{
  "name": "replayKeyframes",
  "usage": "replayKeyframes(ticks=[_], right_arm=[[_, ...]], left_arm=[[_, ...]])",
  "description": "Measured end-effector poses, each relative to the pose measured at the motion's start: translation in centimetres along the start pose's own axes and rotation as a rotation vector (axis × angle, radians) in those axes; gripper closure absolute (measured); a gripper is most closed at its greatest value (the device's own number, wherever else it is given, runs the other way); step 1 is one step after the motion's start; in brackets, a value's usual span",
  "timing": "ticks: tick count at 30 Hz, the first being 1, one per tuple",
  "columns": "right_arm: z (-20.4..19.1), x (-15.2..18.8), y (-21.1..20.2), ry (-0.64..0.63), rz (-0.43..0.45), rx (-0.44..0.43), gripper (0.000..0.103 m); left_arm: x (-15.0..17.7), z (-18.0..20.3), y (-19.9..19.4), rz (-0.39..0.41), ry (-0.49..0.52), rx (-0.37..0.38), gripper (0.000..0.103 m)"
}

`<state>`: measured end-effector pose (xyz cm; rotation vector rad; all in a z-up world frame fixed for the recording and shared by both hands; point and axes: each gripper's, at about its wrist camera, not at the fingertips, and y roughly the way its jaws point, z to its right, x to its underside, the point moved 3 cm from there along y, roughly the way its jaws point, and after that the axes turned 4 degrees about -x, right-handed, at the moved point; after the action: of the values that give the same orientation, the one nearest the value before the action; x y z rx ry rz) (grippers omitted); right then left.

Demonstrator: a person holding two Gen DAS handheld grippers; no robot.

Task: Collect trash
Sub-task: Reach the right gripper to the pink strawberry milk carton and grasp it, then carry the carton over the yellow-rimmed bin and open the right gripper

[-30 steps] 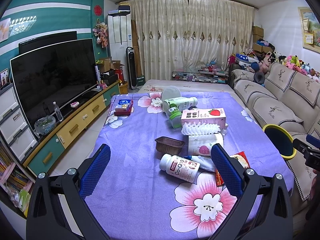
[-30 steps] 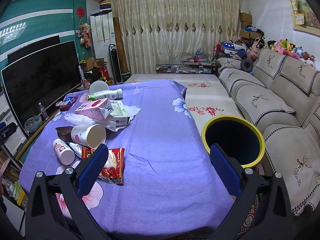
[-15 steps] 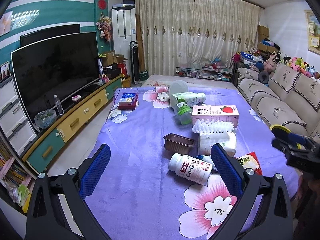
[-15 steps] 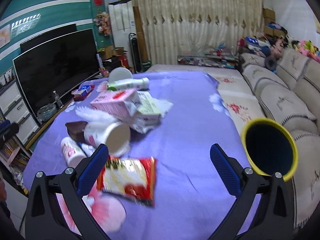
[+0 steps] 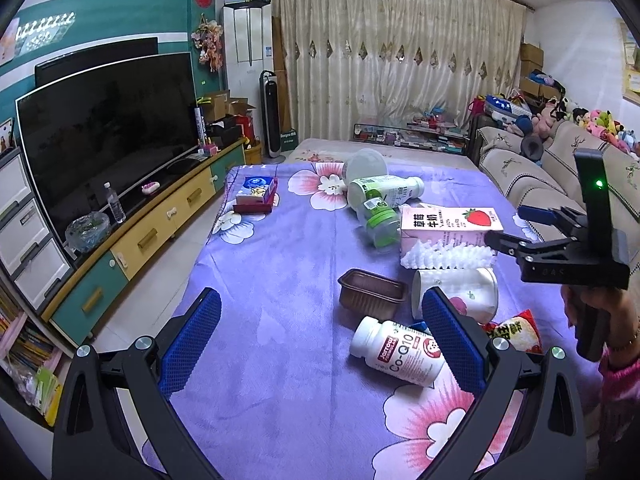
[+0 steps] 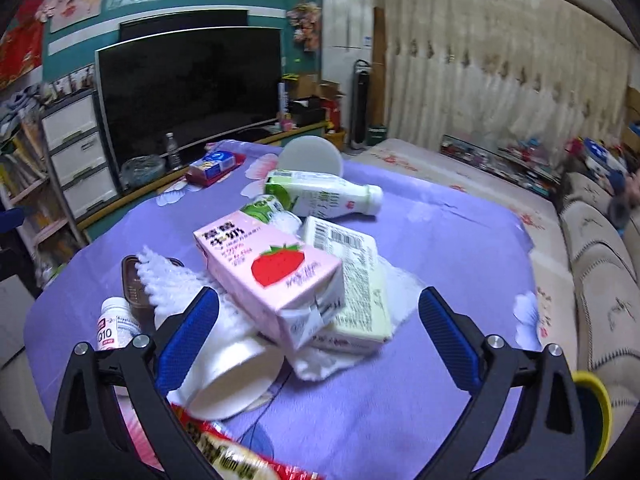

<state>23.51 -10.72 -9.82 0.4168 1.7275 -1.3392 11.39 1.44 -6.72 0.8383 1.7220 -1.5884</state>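
Trash lies in a heap on the purple flowered tablecloth (image 5: pixel 280 280). There is a pink strawberry milk carton (image 6: pixel 272 272), a white paper cup (image 6: pixel 236 376) on its side, a white Co-Q10 pill bottle (image 5: pixel 396 350), a brown plastic tray (image 5: pixel 372 294), a red snack bag (image 5: pixel 514 332) and a green-and-white bottle (image 6: pixel 320 198). My left gripper (image 5: pixel 320 338) is open and empty above the near cloth, left of the pill bottle. My right gripper (image 6: pixel 316 334) is open and empty, just in front of the carton and above the cup. The right gripper also shows in the left wrist view (image 5: pixel 516 228).
A yellow-rimmed bin (image 6: pixel 592 412) stands low at the right, by the sofa (image 6: pixel 600 260). A blue-and-red box (image 5: pixel 256 196) lies at the table's far left. A television (image 5: pixel 104 132) on a low cabinet runs along the left wall.
My right gripper has swung left from the bin toward the trash heap and closed in on the carton and cup. My left gripper has shifted slightly. Both stay open.
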Motion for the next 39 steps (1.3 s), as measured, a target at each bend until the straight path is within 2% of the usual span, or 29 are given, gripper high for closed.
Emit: replayKeyframes(ticks=[6,11,15,21,26,32,39], right_arm=[[0.3,-1.2,2.1,-0.045,-0.019,-0.126,0.009],[0.0,-1.3,3.2,-0.076,-0.048,-0.2,0.032],[-0.3,-0.8,3.0,-0.081,-0.061,-0.224,0.037],[0.1,-1.0,0.1,0.022,0.028,-0.278,0.044],[0.3,-2.4,-2.9,0.071,0.105,-0.289,0.048],[1.1,-3.4,-6.9,0.099,0.175,-0.216,0.048],[7.5,-0.8,-14.1,0.235,0.259,0.033,0.048]], left_arm=[[-0.2,1.0,1.1,-0.011,0.017,0.015,0.004],[-0.3,1.4,1.5,-0.012,0.019,0.024,0.004],[-0.3,1.7,1.5,-0.012,0.019,0.029,0.004],[-0.3,1.7,1.1,-0.009,0.019,0.033,0.004],[-0.4,1.8,0.6,0.002,0.022,0.034,0.004],[-0.5,2.3,0.4,0.008,0.033,0.041,0.004],[-0.4,3.2,0.5,0.003,0.046,0.06,0.004]])
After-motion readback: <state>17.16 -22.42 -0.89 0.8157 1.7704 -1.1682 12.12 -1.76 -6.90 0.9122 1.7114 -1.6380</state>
